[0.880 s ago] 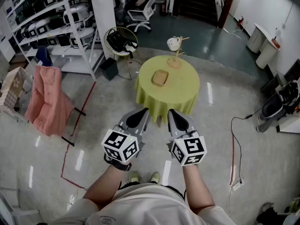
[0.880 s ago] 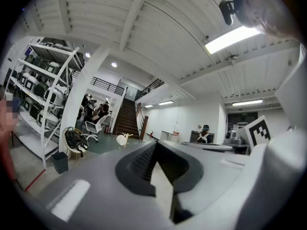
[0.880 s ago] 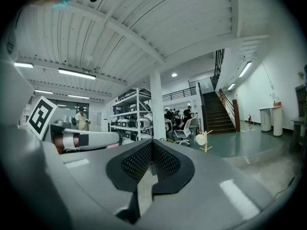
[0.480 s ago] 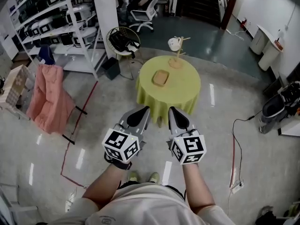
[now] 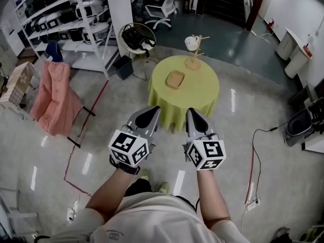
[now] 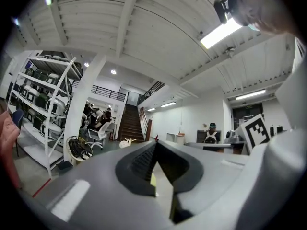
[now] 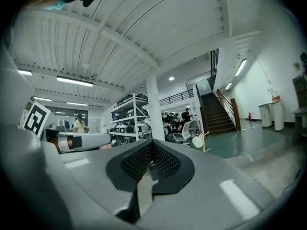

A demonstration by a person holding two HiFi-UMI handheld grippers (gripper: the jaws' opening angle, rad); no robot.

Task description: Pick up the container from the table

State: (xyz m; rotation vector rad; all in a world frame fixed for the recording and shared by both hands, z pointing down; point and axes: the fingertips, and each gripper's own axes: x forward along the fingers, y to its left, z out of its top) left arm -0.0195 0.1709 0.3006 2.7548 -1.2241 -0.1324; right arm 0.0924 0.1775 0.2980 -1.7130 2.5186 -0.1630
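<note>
Tan shallow container (image 5: 174, 79) on yellow-green round table (image 5: 202, 92): holding closed, empty left gripper (image 5: 151, 111) and right gripper (image 5: 193, 116) well short of table, left nearer.

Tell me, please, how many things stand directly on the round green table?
2: a tan container near the middle of the table, and a wooden stand at its far edge, carrying a white cup. Smaller things may go unseen.

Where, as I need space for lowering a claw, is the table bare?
Bare: the near and right parts of the yellow-green round table, between its edge and the tan shallow container. Crowded: the far edge, where the wooden stand with a white cup stands close behind the container.
</note>
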